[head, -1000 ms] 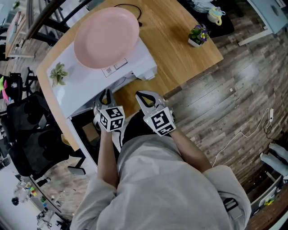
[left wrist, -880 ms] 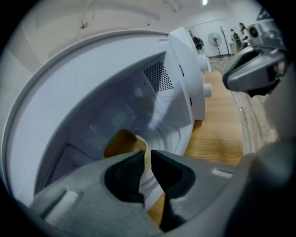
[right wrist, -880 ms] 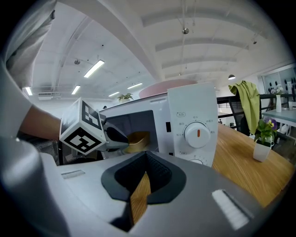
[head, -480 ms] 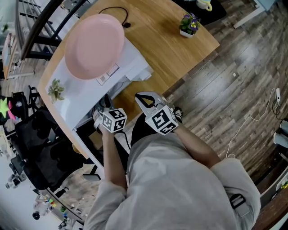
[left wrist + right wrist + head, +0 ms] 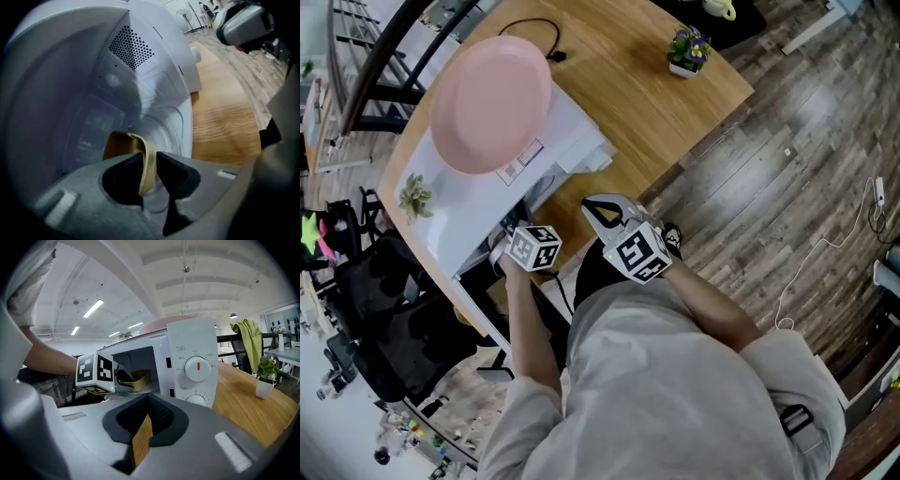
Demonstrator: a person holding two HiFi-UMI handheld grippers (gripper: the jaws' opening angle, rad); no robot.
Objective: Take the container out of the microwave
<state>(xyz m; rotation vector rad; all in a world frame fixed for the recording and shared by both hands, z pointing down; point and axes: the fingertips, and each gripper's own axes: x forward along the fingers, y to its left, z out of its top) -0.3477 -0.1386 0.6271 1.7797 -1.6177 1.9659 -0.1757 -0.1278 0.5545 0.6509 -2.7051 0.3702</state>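
A tan container (image 5: pixel 123 143) sits inside the open white microwave (image 5: pixel 492 197); it also shows through the door opening in the right gripper view (image 5: pixel 139 378). My left gripper (image 5: pixel 149 158) reaches into the cavity. Its jaws have just been opening, and the container's rim stands between them with no clear pinch. In the head view only its marker cube (image 5: pixel 532 248) shows; the jaws are hidden in the oven. My right gripper (image 5: pixel 602 208) hovers over the wooden table in front of the microwave, shut and holding nothing.
A pink plate (image 5: pixel 490 103) and a small plant (image 5: pixel 414 195) rest on the microwave's top. Its dials (image 5: pixel 198 367) face the right gripper. A potted flower (image 5: pixel 686 52) stands at the table's far corner. A black chair (image 5: pixel 380 309) is at the left.
My left gripper has gone down and further into the microwave, rolling as it went; its jaws are now hidden in the head view. The right gripper has stayed where it was.
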